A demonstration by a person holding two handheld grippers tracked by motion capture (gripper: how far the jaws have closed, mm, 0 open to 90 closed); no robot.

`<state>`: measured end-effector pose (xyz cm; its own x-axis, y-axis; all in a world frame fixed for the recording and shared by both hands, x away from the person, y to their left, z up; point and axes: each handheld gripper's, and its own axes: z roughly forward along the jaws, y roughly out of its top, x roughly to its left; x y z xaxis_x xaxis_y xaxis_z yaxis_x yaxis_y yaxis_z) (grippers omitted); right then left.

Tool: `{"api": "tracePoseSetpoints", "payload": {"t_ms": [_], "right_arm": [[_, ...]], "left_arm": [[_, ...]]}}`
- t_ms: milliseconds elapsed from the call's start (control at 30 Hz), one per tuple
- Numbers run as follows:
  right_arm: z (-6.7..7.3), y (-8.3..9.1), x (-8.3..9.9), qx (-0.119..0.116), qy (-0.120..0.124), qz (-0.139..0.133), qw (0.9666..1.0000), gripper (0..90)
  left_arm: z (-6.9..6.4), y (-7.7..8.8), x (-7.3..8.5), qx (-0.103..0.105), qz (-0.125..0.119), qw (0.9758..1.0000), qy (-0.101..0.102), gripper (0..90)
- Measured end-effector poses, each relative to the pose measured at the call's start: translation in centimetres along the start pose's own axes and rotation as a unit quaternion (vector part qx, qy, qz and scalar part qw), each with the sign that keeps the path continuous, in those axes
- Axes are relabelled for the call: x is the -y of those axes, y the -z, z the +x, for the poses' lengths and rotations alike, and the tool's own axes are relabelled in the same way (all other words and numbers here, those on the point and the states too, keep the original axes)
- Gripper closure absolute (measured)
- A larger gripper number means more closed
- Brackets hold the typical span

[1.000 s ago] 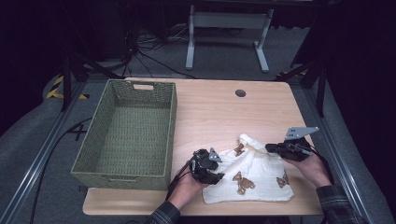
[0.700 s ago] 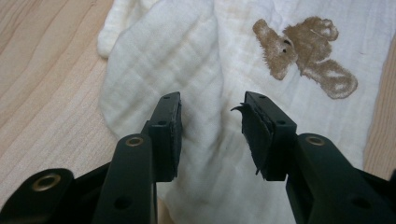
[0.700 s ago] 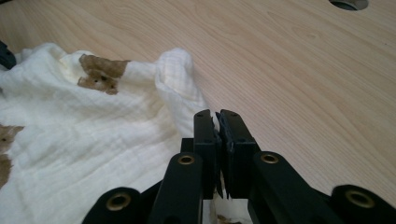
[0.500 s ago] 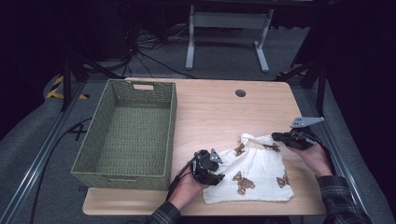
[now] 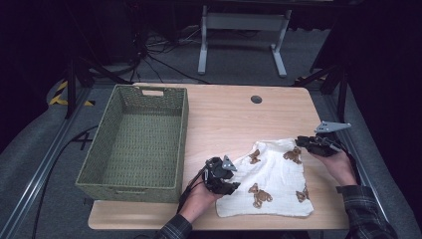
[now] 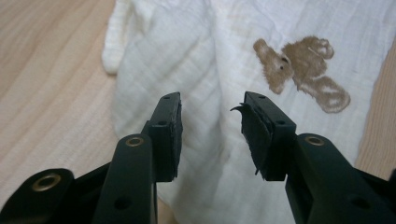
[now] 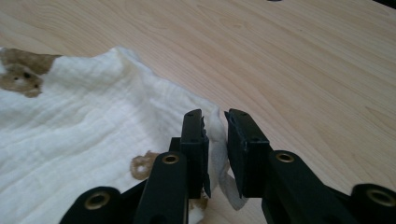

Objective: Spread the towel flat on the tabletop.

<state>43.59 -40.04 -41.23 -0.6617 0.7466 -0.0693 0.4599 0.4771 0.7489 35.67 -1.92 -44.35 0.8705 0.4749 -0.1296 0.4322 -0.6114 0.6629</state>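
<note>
Since a second ago the right gripper (image 5: 309,143) has drawn the cloth's far corner out toward three o'clock, flattening the bunched fold. Largest first: the pale wooden table (image 5: 234,117), then the green woven rectangular basket (image 5: 137,137) at nine o'clock, then the white crinkled muslin cloth printed with brown teddy bears (image 5: 276,181) at five o'clock (soft, limp, nearly square). Spreading seems the step in hand. Right jaws have just been opening, the corner (image 7: 215,128) between them and seemingly slack. The left gripper (image 6: 212,116) stands spread over the cloth's near edge, gripping nothing. Next likely calls for fresh holds to fold.
</note>
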Motion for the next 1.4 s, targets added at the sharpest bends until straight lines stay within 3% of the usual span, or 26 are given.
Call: {"api": "tracePoseSetpoints", "payload": {"t_ms": [200, 300, 433, 600, 833, 1033, 1167, 1400], "right_arm": [[1.7, 0.5, 0.2, -0.036, 0.011, 0.002, 0.9993, 87.4], [2.5, 0.7, 0.4, -0.027, 0.020, 0.010, 0.9994, 86.9], [2.6, 1.4, 0.3, -0.016, 0.018, -0.005, 0.9997, 82.0], [2.8, 2.2, 0.4, -0.029, 0.012, -0.016, 0.9994, 83.7], [4.3, 2.7, 0.7, -0.056, 0.020, -0.013, 0.9981, 87.4], [6.0, 2.9, 1.3, -0.077, 0.023, -0.007, 0.9967, 85.7], [6.9, 2.3, 1.7, -0.092, 0.028, 0.005, 0.9953, 86.4], [7.4, 0.1, 2.3, -0.107, 0.036, 0.040, 0.9928, 88.9]], "left_arm": [[0.9, 0.3, -0.8, -0.012, -0.013, 0.9998, 0.011, 61.5], [1.3, 0.4, -1.3, -0.021, -0.028, 0.9993, 0.013, 61.7], [1.7, 0.2, -1.9, -0.025, -0.027, 0.9992, 0.017, 62.1], [2.2, -0.1, -2.8, -0.030, -0.038, 0.9984, 0.028, 65.5], [3.8, -0.8, -4.0, -0.048, -0.035, 0.9975, 0.038, 75.1], [5.1, -2.2, -4.4, -0.058, -0.019, 0.9966, 0.056, 75.4], [5.7, -3.2, -4.8, -0.055, -0.012, 0.9971, 0.051, 72.4], [5.5, -4.6, -4.8, -0.037, -0.004, 0.9983, 0.044, 70.9]]}}
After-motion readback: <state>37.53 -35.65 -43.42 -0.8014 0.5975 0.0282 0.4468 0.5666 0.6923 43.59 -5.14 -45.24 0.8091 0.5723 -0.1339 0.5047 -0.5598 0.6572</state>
